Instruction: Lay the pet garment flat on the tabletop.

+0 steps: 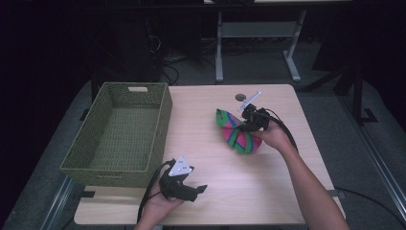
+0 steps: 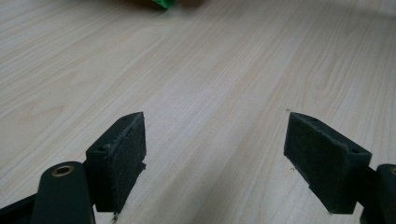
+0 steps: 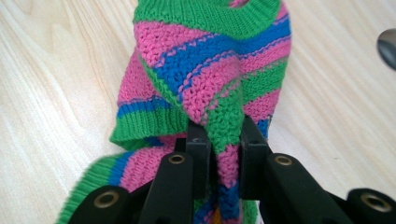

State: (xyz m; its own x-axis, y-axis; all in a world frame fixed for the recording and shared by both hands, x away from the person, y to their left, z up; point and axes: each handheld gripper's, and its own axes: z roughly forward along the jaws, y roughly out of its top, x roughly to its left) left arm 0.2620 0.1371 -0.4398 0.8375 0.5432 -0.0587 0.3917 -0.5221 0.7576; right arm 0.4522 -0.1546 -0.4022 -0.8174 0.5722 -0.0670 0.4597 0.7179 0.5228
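Note:
A knitted garment (image 1: 237, 133) striped pink, green and blue lies bunched on the wooden table, right of the middle. My right gripper (image 1: 245, 125) is shut on a fold of it; in the right gripper view the knit (image 3: 210, 79) is pinched between the two black jaws (image 3: 223, 149) and hangs lifted off the wood. My left gripper (image 1: 198, 190) rests low near the table's front edge, held in a hand. Its jaws (image 2: 215, 158) stand wide open over bare wood with nothing between them. A green scrap of the knit (image 2: 161, 3) peeks in at the top of the left gripper view.
A green woven basket (image 1: 95, 143) stands at the table's left side, nothing seen inside it. A small round dark disc (image 1: 240, 97) lies on the table behind the garment. Bare wood (image 1: 268, 182) spreads between the two hands. Table legs and cables stand beyond the far edge.

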